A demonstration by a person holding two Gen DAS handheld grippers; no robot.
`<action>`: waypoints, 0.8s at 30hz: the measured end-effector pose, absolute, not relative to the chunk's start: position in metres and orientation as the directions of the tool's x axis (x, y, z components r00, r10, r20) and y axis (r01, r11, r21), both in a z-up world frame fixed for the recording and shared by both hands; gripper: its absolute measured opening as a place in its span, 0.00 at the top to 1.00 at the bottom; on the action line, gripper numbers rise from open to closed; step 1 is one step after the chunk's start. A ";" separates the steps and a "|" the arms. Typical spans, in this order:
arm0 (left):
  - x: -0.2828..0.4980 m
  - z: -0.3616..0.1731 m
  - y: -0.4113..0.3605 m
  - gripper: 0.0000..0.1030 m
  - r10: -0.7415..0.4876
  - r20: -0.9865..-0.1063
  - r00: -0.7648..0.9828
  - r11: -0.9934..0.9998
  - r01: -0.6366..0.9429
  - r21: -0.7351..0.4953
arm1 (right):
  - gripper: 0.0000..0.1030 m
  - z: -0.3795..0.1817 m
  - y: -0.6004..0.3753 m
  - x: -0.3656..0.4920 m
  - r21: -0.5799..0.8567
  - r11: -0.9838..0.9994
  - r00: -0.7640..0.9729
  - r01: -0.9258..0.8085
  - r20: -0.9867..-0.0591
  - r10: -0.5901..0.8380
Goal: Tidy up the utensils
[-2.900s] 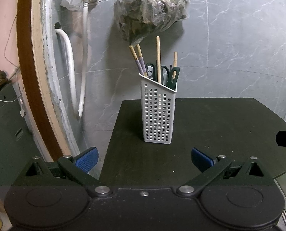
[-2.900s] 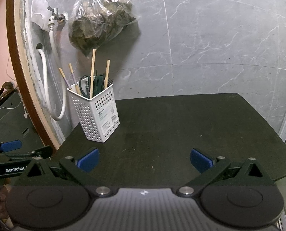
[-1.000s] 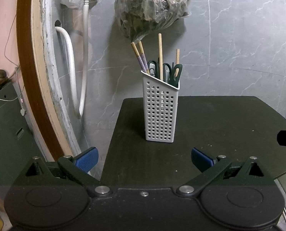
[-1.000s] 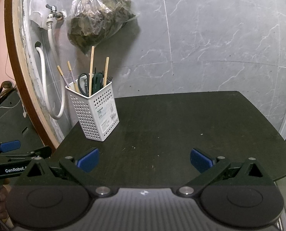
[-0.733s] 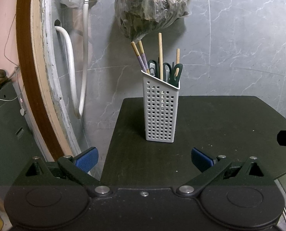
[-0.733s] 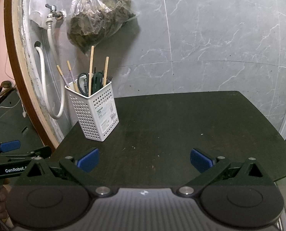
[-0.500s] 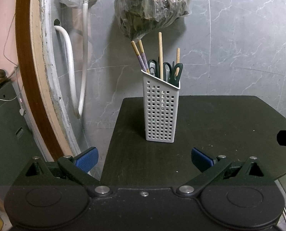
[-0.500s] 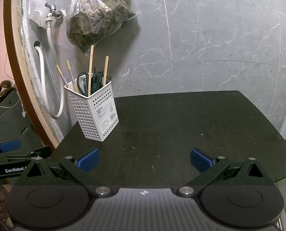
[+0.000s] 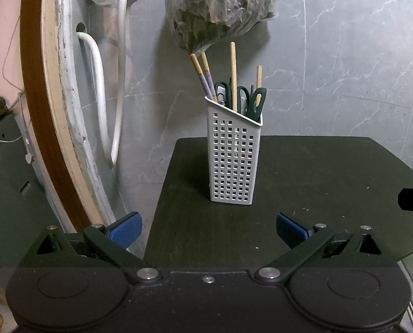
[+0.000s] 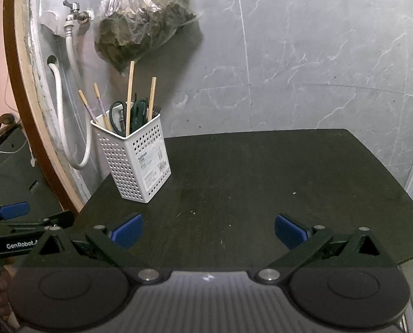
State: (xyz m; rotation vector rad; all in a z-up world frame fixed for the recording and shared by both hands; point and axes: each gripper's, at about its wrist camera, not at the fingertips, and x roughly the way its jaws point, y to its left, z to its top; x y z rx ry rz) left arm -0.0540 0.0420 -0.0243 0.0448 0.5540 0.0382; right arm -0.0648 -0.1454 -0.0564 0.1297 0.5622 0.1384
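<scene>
Nearest to both cameras are the grippers themselves: the left gripper (image 9: pixel 208 229) has its jaws spread wide and holds nothing, above the near left edge of the dark table (image 9: pixel 317 172). The right gripper (image 10: pixel 208 229) also has its jaws released and empty, above the near edge of the table, and the left gripper shows at the left border of its view. Farther back, at the far left corner of the table, stands the white perforated utensil holder (image 10: pixel 135 161), upright, with a label on the side that faces the right camera. Its long axis is vertical and its open top points up. Inside it stand the wooden chopsticks (image 9: pixel 233 76), handles up; two of them lean to the left, toward the wall. Green-handled scissors (image 9: pixel 257 102) stand between them, loops up. Behind the holder, on the grey marble wall, hangs a plastic bag (image 10: pixel 142 19) with dark contents, beside a tap and a white hose (image 10: pixel 62 127).
</scene>
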 end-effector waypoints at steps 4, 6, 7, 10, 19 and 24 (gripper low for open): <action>-0.051 -0.026 0.043 0.01 0.051 -0.537 0.842 0.998 -0.026 0.054 | 0.00 -0.057 -0.144 -0.063 0.159 0.983 0.834 -0.097 -0.526 0.167; -0.050 -0.027 0.044 0.01 0.051 -0.546 0.836 0.998 -0.027 0.052 | 0.00 -0.057 -0.143 -0.062 0.158 0.983 0.832 -0.097 -0.529 0.168; -0.050 -0.027 0.044 0.01 0.047 -0.551 0.833 0.999 -0.025 0.048 | 0.00 -0.057 -0.143 -0.061 0.158 0.983 0.831 -0.098 -0.530 0.168; -0.049 -0.028 0.046 0.01 0.030 -0.559 0.829 0.999 -0.013 0.033 | 0.00 -0.057 -0.142 -0.058 0.156 0.983 0.829 -0.098 -0.534 0.168; -0.043 -0.030 0.045 0.01 0.002 -0.559 0.829 1.000 0.012 0.021 | 0.00 -0.059 -0.142 -0.052 0.155 0.983 0.821 -0.095 -0.546 0.166; -0.037 -0.032 0.042 0.01 -0.004 -0.569 0.822 0.999 0.022 0.025 | 0.00 -0.061 -0.143 -0.045 0.155 0.984 0.816 -0.091 -0.555 0.163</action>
